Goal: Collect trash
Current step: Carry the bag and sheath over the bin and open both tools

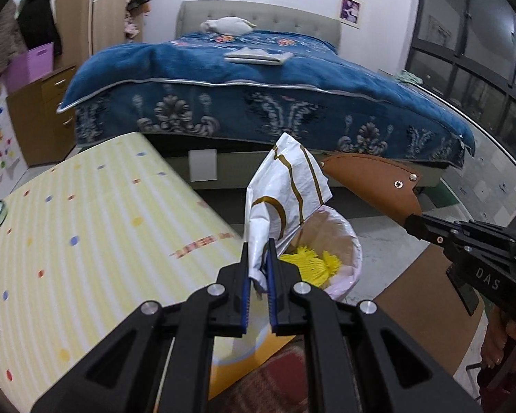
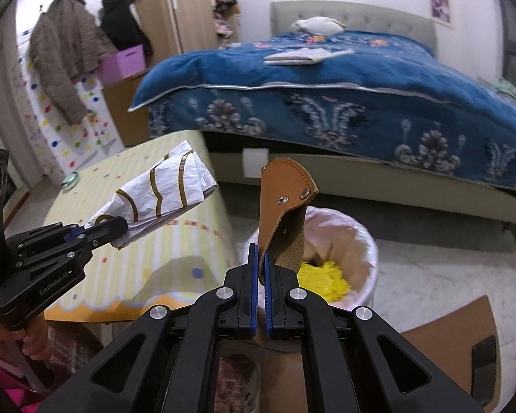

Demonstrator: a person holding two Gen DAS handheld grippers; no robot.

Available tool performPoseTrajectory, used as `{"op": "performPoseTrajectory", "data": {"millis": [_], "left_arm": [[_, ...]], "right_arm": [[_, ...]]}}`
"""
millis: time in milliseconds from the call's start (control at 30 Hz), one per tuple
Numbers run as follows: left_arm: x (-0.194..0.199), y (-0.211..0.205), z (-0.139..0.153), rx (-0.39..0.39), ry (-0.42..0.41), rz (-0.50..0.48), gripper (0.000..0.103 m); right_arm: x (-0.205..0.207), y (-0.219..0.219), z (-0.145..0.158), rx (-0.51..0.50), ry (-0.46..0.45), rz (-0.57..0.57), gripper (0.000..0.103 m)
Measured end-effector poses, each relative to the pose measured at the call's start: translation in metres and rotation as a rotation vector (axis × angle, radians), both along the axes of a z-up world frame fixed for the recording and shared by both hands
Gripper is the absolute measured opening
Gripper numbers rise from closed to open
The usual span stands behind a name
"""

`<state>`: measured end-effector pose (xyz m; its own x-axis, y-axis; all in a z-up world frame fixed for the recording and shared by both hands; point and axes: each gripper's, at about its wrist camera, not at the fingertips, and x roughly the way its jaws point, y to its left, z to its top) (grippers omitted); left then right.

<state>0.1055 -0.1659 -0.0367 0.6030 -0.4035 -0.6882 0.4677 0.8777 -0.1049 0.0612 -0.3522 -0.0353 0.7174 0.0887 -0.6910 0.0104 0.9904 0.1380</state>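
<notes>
Both wrist cams angled down, close over lined bin [image 1: 344,241] [image 2: 361,237], sharing bed [image 1: 258,79] [image 2: 326,79] behind.

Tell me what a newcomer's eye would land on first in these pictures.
First, the two held scraps: the left tool is shut on a white plastic bag with brown stripes, and the right tool is shut on a tan leather piece with snaps. Both hang above the lined trash bin on the floor, with something yellow inside. Behind spreads the bed's blue patterned blanket.

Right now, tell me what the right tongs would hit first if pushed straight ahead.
Probably the bin: the right tongs, shut on the leather piece, point down at its lined opening with the yellow trash. Depth is unclear.
</notes>
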Motion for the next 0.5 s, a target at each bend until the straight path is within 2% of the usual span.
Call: {"op": "performPoseTrajectory", "data": {"millis": [233, 500], "left_arm": [[0.021, -0.032, -0.009, 0.011, 0.026, -0.037, 0.006], [0.043, -0.06, -0.023, 0.037, 0.046, -0.053, 0.006]], "right_arm": [[0.006, -0.029, -0.011, 0.009, 0.027, -0.079, 0.003], [0.021, -0.05, -0.032, 0.024, 0.068, -0.121, 0.003]]}}
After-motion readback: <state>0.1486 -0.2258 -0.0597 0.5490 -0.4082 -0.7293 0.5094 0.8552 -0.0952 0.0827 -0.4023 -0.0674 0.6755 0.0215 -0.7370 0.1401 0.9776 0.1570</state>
